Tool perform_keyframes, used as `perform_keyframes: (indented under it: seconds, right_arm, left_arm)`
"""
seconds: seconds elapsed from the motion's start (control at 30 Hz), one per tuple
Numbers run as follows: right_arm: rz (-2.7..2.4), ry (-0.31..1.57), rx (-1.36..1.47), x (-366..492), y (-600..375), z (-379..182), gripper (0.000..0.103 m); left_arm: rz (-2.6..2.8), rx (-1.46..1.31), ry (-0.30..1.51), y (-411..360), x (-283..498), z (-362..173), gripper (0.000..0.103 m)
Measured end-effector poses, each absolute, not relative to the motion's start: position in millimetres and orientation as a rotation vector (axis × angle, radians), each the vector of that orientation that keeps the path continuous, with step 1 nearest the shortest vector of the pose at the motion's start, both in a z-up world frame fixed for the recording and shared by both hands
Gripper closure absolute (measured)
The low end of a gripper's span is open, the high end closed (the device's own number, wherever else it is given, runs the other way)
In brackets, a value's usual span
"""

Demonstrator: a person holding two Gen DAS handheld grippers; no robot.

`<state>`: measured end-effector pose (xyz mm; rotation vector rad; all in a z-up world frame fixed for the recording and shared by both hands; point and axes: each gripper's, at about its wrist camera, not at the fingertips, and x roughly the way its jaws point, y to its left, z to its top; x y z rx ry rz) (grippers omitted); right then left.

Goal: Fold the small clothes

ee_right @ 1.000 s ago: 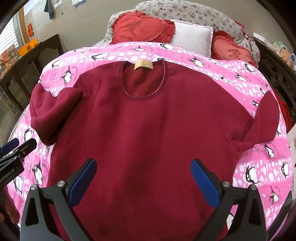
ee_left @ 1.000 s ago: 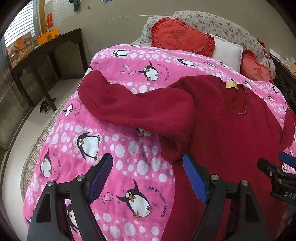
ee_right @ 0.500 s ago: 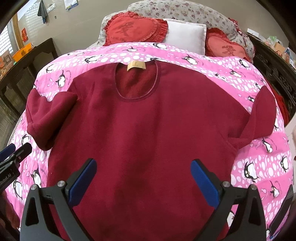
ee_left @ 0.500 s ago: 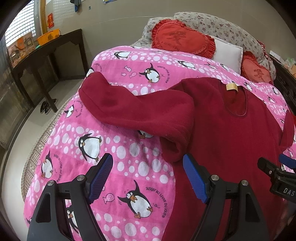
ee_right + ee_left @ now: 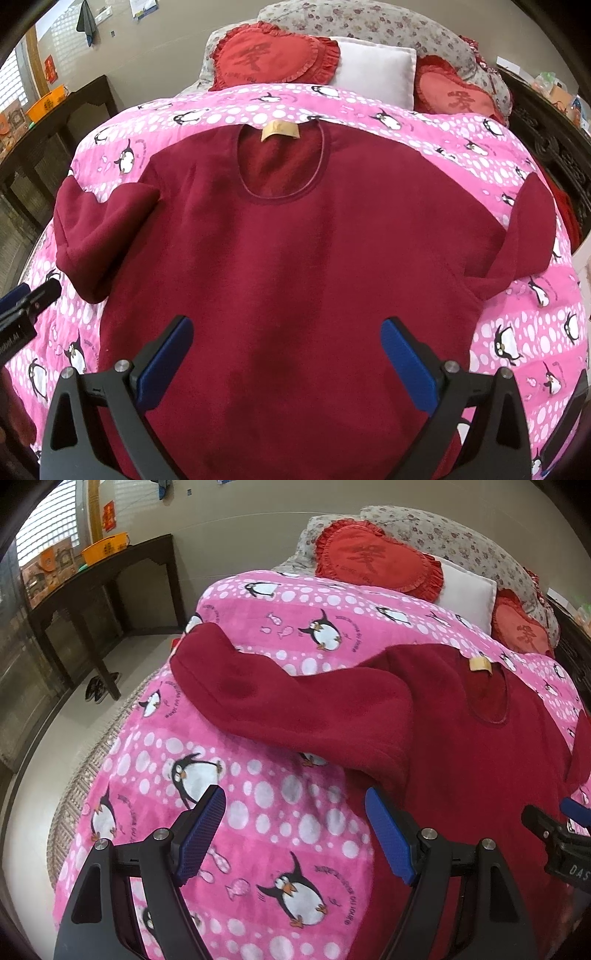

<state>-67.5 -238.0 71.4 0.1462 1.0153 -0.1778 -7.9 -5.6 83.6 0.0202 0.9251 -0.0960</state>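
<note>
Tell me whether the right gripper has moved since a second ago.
Yes. The right gripper has advanced toward the headboard: the sweater's neck label sits lower and larger in its view.

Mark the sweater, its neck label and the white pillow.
sweater [image 5: 295, 266], right wrist view, middle of the chest.
neck label [image 5: 280, 130], right wrist view, centre of the tan tag.
white pillow [image 5: 376, 75], right wrist view, front face.

A dark red fleece sweater [image 5: 295, 258] lies flat, front up, on a pink penguin-print blanket [image 5: 517, 155], its round neckline and tan label [image 5: 279, 130] at the far end and its sleeves bent at both sides. The right gripper [image 5: 286, 350] hangs above the near part of the sweater, blue-padded jaws spread wide with nothing between them. Two red heart-shaped frilled cushions [image 5: 273, 55] and a white pillow [image 5: 373, 70] sit beyond the blanket, while the left gripper's black tip [image 5: 27, 306] shows at the left edge.
</note>
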Motion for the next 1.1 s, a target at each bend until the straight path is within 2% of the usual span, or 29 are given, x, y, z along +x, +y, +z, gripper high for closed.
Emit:
perform_keyframes:
  seconds: [0.43, 0.5, 0.6, 0.77, 0.8, 0.83, 0.87, 0.9, 1.0, 1.1]
  right_arm:
    - [-0.134, 1.038, 0.155, -64.6, -232.8, 66.8, 0.0]
    - [-0.129, 1.044, 0.145, -61.9, -230.1, 65.3, 0.0]
    - [-0.117, 1.052, 0.142, -54.1, -225.6, 63.1, 0.0]
    - [-0.099, 1.068, 0.175, -38.2, -219.5, 57.2, 0.0]
    - [-0.093, 1.075, 0.182, -35.3, -218.2, 55.5, 0.0]
    - [-0.087, 1.081, 0.186, -32.5, -217.0, 54.1, 0.0]
    - [-0.084, 1.084, 0.185, -30.4, -216.0, 53.6, 0.0]
    - [-0.083, 1.082, 0.182, -29.3, -215.5, 54.0, 0.0]
    - [-0.087, 1.058, 0.173, -30.2, -217.3, 58.2, 0.0]
    - [-0.088, 1.044, 0.2, -33.8, -227.5, 64.2, 0.0]
  left_arm:
    - [0.091, -0.098, 0.943, 81.4, 90.3, 73.8, 0.043]
    - [0.105, -0.119, 0.962, 90.4, 108.9, 66.0, 0.046]
    - [0.116, -0.176, 1.017, 103.8, 138.1, 48.0, 0.057]
    - [0.14, -0.203, 0.977, 108.0, 155.5, 38.9, 0.059]
    - [0.134, -0.195, 0.969, 106.1, 158.4, 38.7, 0.068]
    - [0.133, -0.184, 0.965, 104.7, 159.7, 38.1, 0.081]
    - [0.133, -0.167, 0.957, 103.8, 160.8, 38.6, 0.089]
    - [0.133, -0.143, 0.949, 101.6, 161.5, 40.6, 0.103]
    - [0.1, -0.169, 0.952, 101.9, 154.4, 58.4, 0.103]
    - [0.045, -0.216, 0.885, 100.9, 128.9, 98.8, 0.103]
